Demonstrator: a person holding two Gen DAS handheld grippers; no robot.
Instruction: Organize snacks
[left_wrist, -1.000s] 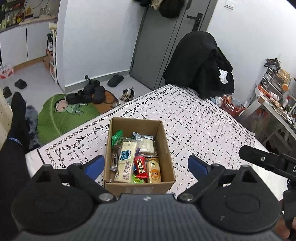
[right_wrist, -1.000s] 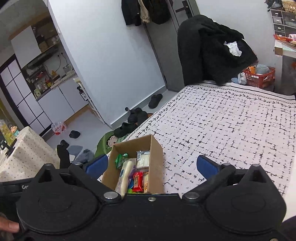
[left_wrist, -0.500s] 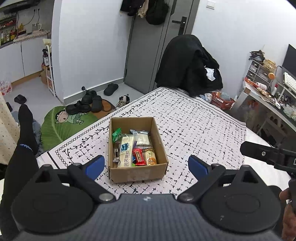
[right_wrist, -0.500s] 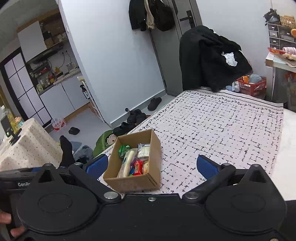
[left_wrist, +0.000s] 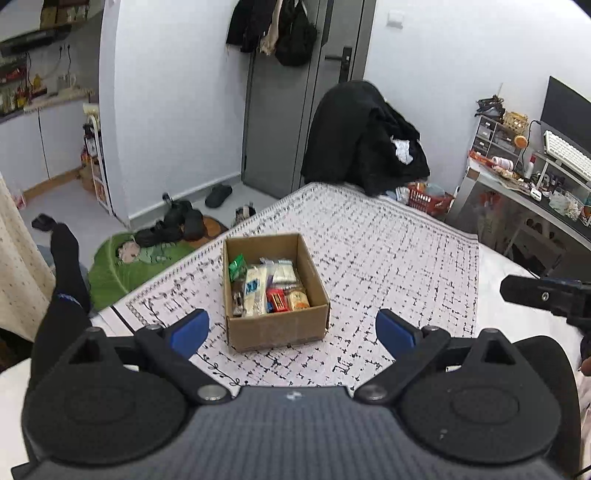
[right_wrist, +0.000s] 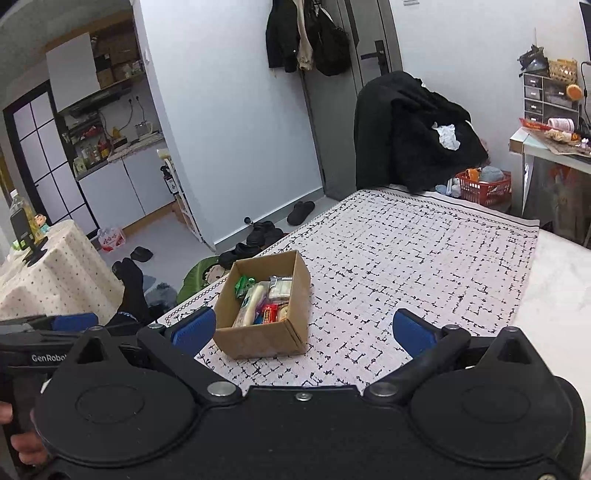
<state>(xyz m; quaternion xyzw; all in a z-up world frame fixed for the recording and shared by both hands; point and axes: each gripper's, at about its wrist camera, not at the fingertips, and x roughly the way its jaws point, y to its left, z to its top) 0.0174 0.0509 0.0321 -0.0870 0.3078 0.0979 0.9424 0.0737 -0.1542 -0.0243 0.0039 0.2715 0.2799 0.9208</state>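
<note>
Both tools stand wide apart and empty: the left tool (left_wrist: 291, 330) and the right tool (right_wrist: 303, 330) each hover above the near edge of the patterned table (left_wrist: 388, 258), pointing at the one cardboard box (left_wrist: 275, 295). That box sits open on the table's near-left part, packed with snacks (left_wrist: 267, 286): a pale long packet, a green one, a red one, clear-wrapped ones; the exact count is hard to tell

Ahead of my left gripper (left_wrist: 291, 330), fingers spread wide, only the cardboard box (left_wrist: 275, 328) stands in the way. To its right the patterned cloth (left_wrist: 399, 258) lies bare up to the black coat (left_wrist: 364, 147) at the far end.
</note>
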